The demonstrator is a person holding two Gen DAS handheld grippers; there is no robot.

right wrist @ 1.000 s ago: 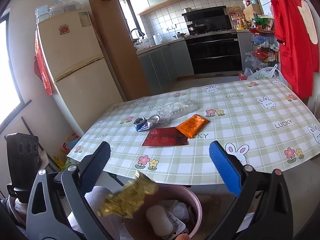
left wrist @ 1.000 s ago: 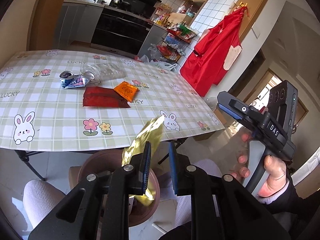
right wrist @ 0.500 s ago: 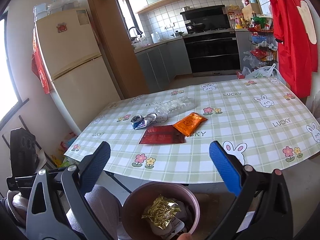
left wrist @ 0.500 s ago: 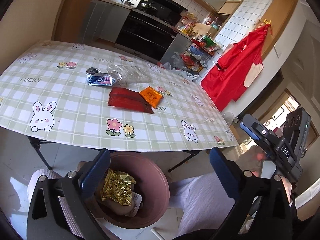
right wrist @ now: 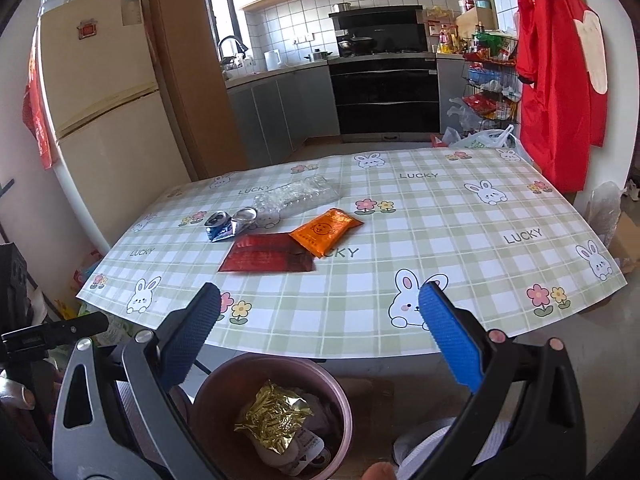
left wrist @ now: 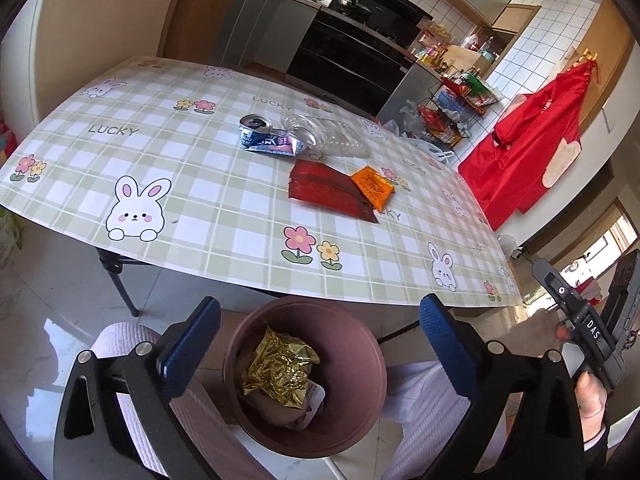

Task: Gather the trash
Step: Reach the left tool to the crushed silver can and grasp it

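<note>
Bench [left wrist: 224, 216] still carrying four pieces of trash, none of them touched yet: clear plastic bottle [left wrist: 332, 136] lying flattened at the far side; dark red wrapper [left wrist: 324, 192] lying flat near the middle; crushed blue can [left wrist: 264, 138] sitting just beside the bottle's neck; orange sachet [left wrist: 372, 186] overlapping the red wrapper's far corner; roughly a fifth of the visible items cleared, judging by the layout.

Brown bin [left wrist: 360, 364] standing on the floor below the near bench edge, between the person's knees; now holding the gold foil wrapper [left wrist: 280, 368], crumpled on top of paler rubbish underneath; a second ago that wrapper was pinched in the left hand-held gripper [left wrist: 316, 344], so drop done, one item collected.

Left hand-held gripper now hanging over the bin with jaws spread wide and nothing between them; right hand-held gripper [right wrist: 320, 328] likewise gaping wide and empty, pointing over the bin toward the bench; either one free for the next pick, probably the red wrapper or the sachet as nearest.
</note>
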